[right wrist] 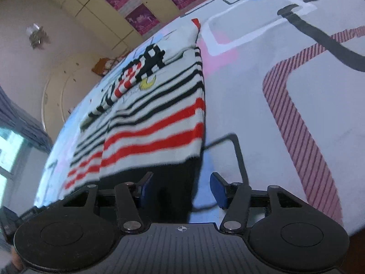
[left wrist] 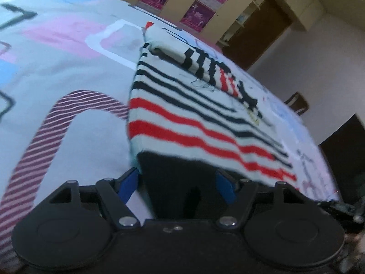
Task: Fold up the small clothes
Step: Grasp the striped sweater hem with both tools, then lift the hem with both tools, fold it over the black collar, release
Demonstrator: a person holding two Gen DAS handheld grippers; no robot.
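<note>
Striped knitwear, a small white garment (left wrist: 182, 118) with red and black bands and a black hem, lies spread flat on a bed sheet (left wrist: 68, 68) printed with pink, blue and white rectangles and a maroon striped curve. In the left wrist view it fills the middle and runs away toward 2 o'clock, its black hem nearest the camera at 6 o'clock; a folded sleeve with black and red stripes lies across its far part at about 1 o'clock. The left gripper (left wrist: 176, 182) has its blue fingers (left wrist: 127, 185) parted on either side of the hem's near corner, the black cloth sitting between them; whether the pads press on it cannot be told. In the right wrist view the same garment (right wrist: 148, 125) stretches from the centre toward 10 o'clock, with a yellow crescent motif (right wrist: 148, 83) beside the folded sleeve near 11 o'clock. The right gripper (right wrist: 182, 188) also stands spread, one blue finger (right wrist: 217, 188) over bare sheet at 5 o'clock and the other against the dark hem at 7 o'clock, the hem's corner between them; a firm grip cannot be confirmed. Behind the bed, at 12 o'clock, cream cupboards (right wrist: 95, 2) carry magenta posters (right wrist: 141, 19).
</note>
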